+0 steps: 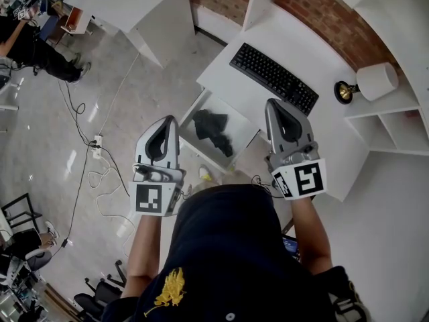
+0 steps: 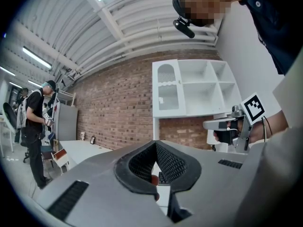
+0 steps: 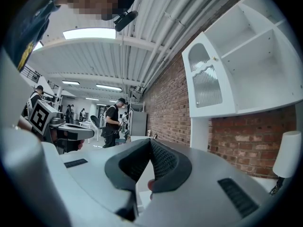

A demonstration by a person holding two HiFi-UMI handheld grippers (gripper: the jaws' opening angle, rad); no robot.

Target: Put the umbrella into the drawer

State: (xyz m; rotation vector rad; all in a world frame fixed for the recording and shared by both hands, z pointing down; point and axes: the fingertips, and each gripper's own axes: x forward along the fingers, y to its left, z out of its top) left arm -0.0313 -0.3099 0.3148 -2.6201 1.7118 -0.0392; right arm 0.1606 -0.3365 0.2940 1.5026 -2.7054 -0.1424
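Lower centre of head view: left gripper [image 1: 164,121] and right gripper [image 1: 277,103] are held level, both with jaws pressed together and nothing between them. Just beyond, centre frame: drawer [image 1: 190,112] stands open, with the black umbrella [image 1: 213,131] bunched inside. Farther, upper right: keyboard [image 1: 273,78] and lamp [image 1: 375,80] on the desk [image 1: 224,79]. Risk: pushing the drawer in could pinch loose fabric at the rim; can't tell if any sits above it.

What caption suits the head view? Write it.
Left tool and right tool, shut, flank the open drawer holding the black umbrella.
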